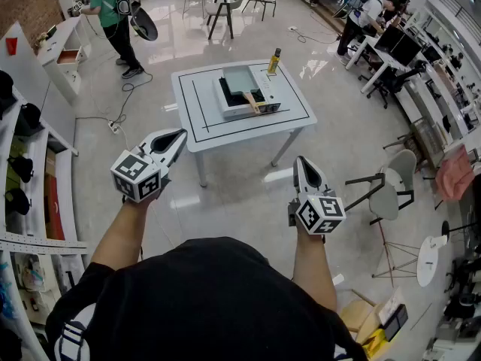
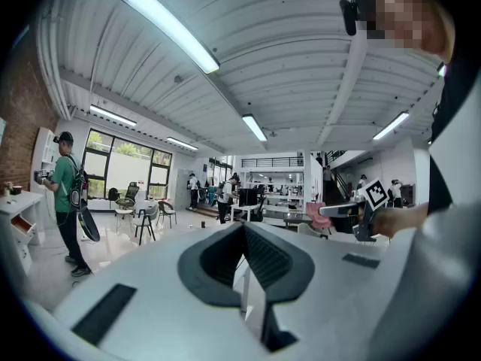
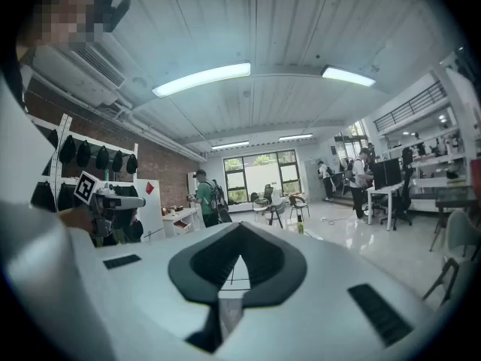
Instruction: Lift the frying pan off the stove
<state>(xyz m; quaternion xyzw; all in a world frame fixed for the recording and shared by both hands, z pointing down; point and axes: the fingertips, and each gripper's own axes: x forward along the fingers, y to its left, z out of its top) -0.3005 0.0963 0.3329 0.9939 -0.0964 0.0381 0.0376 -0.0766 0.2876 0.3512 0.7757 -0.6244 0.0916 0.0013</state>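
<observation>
A rectangular grey frying pan (image 1: 240, 80) with a wooden handle (image 1: 252, 104) sits on a portable stove (image 1: 265, 96) on a white table (image 1: 203, 115) across the floor ahead. Both grippers hang in the air well short of the table and hold nothing. My left gripper (image 1: 180, 134) is shut and points toward the table's left side. My right gripper (image 1: 301, 160) is shut too, below the table's right corner. In the left gripper view its jaws (image 2: 244, 228) meet at the tip. The right gripper view shows the same for its jaws (image 3: 239, 228).
A yellow bottle (image 1: 274, 61) stands at the table's far right corner. A person in a green shirt (image 1: 111, 10) stands at the far left beside a shelf unit (image 1: 64, 59). Chairs (image 1: 225, 2) stand behind the table, a chair (image 1: 389, 192) at right, and a cable (image 1: 120, 115) lies on the floor.
</observation>
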